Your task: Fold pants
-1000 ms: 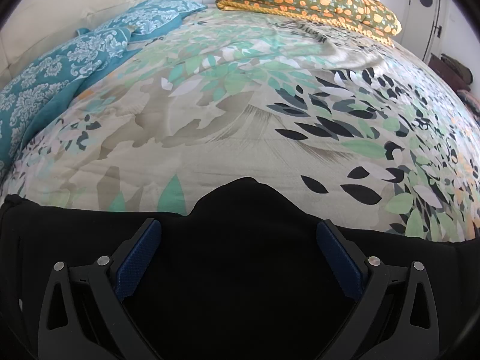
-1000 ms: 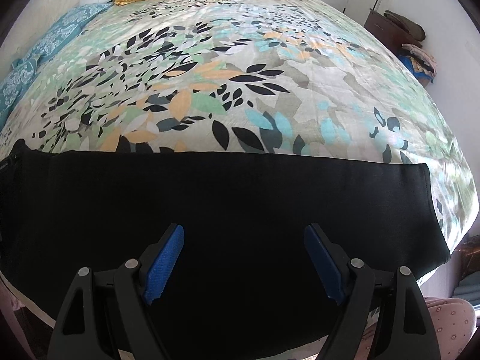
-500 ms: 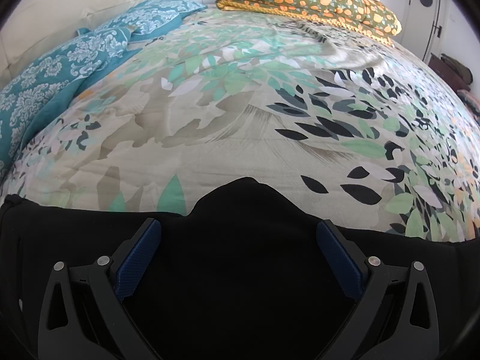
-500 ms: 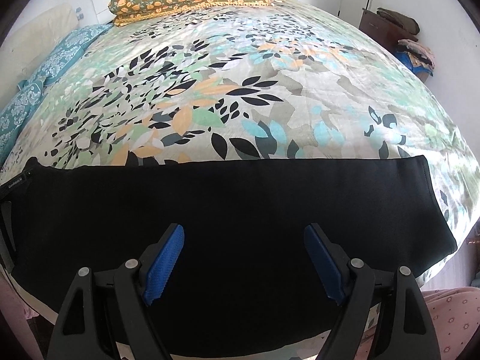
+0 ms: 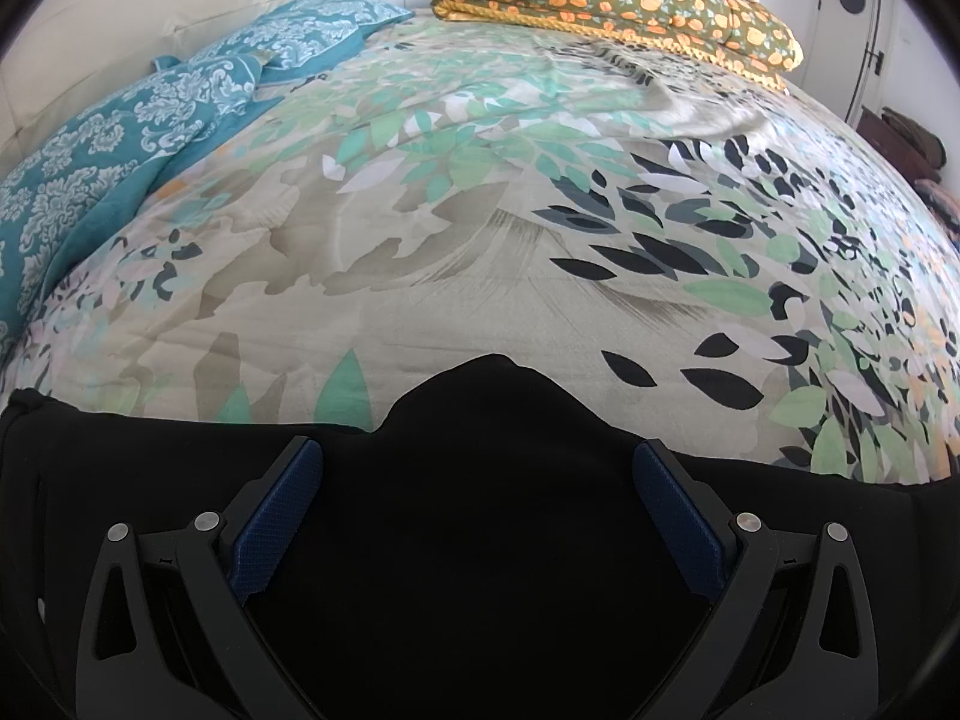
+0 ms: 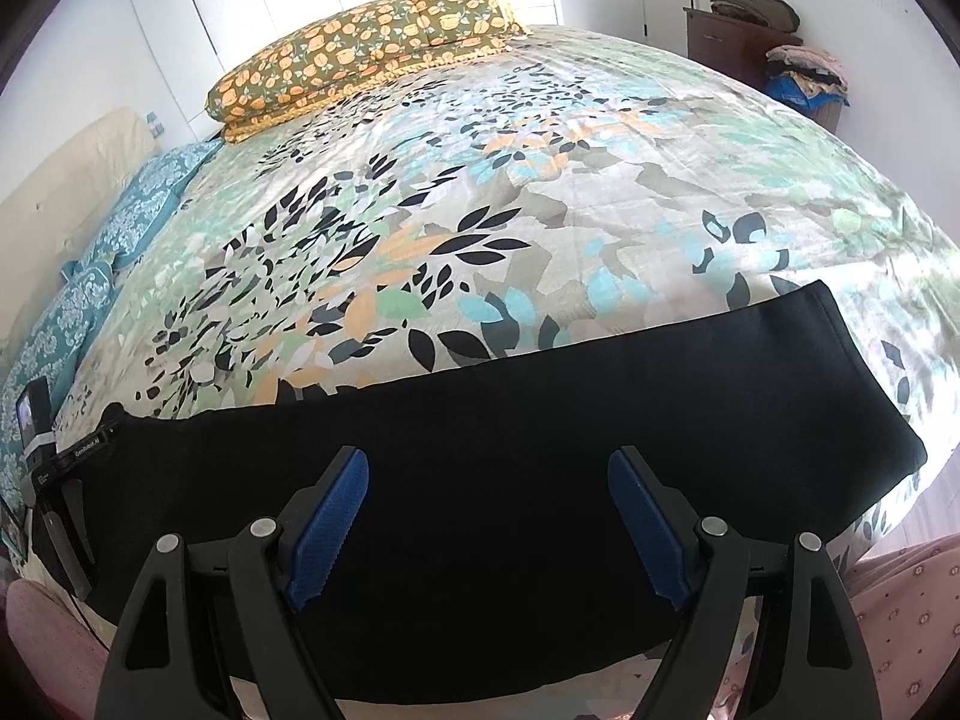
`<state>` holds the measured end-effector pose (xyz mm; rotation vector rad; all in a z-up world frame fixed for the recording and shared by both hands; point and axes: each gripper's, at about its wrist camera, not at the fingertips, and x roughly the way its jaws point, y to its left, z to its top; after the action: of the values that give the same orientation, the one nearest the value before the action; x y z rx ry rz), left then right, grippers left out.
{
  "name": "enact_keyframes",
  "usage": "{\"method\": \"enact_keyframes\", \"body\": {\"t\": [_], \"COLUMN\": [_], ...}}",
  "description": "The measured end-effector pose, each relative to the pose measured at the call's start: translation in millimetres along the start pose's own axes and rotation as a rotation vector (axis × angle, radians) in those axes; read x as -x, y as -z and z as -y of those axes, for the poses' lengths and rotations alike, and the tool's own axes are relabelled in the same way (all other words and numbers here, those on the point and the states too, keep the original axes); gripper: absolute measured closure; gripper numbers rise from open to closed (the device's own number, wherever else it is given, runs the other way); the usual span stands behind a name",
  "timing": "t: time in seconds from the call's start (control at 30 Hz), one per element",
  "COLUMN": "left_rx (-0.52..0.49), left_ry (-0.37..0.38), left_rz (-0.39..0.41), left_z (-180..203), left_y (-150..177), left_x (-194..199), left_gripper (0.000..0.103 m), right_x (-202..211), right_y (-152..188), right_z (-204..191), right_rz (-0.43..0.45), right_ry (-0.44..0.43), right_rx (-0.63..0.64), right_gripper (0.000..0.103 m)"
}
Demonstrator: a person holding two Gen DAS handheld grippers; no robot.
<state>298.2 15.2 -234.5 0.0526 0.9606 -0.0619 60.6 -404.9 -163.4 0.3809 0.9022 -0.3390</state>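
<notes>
Black pants [image 6: 540,480] lie stretched in a long flat band across the near edge of a bed [image 6: 600,210] covered in a leaf-print quilt, seemingly smoothed out so they can be folded. The left tool [image 5: 479,516] sits low at the pants, fingers wide apart, with a hump of black cloth rising between them, perhaps ready for a pinch. The right tool [image 6: 487,525] hovers above the middle of the pants, fingers likewise apart, holding nothing.

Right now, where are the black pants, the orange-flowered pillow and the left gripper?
black pants [image 6: 540,420]: right wrist view, middle of the flat cloth.
orange-flowered pillow [image 6: 360,54]: right wrist view, its top face.
left gripper [image 5: 477,516]: left wrist view, midway between fingertips.
</notes>
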Motion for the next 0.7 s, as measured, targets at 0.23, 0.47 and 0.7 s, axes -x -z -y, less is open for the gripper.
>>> {"method": "enact_keyframes", "body": {"t": [0.23, 0.47, 0.7], "left_rx": [0.0, 0.0, 0.0], "left_ry": [0.0, 0.0, -0.001], "left_rz": [0.0, 0.0, 0.0], "left_z": [0, 0, 0], "left_y": [0, 0, 0], "left_x": [0, 0, 0], "left_gripper": [0.0, 0.0, 0.0], "right_x": [7, 29, 62], "right_y": [-10, -25, -101], "right_z": [22, 60, 175], "right_rz": [0.051, 0.122, 0.124], "right_ry": [-0.04, -0.124, -0.078], "right_rx": [-0.108, -0.248, -0.254], "right_gripper": [0.021, 0.021, 0.019]}}
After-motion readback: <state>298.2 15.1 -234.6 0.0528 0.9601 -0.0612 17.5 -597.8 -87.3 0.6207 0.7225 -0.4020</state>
